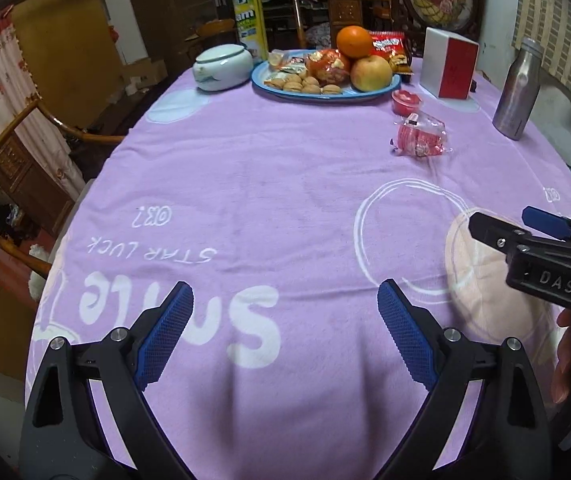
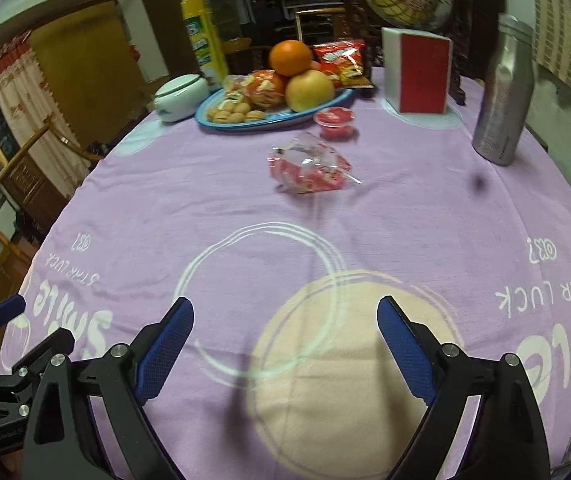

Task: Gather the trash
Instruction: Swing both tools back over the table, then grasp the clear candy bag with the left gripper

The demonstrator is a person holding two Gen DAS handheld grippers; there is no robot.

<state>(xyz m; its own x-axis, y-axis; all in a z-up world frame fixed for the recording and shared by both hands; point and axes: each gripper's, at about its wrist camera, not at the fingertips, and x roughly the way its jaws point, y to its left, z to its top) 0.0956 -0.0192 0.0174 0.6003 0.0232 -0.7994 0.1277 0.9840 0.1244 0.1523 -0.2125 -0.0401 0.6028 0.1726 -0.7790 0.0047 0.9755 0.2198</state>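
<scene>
A crumpled clear-and-red plastic wrapper [image 1: 419,136] lies on the purple tablecloth [image 1: 265,184], well ahead of both grippers; it also shows in the right wrist view [image 2: 309,168]. A small red jelly cup [image 1: 405,101] sits just behind it, seen too in the right wrist view [image 2: 335,120]. My left gripper [image 1: 285,320] is open and empty above the near part of the cloth. My right gripper [image 2: 285,332] is open and empty; it shows from the side in the left wrist view [image 1: 525,232].
A blue plate [image 1: 325,94] with an orange, an apple, nuts and snack packs stands at the back. Around it are a white lidded pot [image 1: 223,66], a yellow tube [image 1: 248,12], a white-and-red box [image 1: 449,62] and a steel bottle [image 1: 517,88]. Wooden chairs stand at the left.
</scene>
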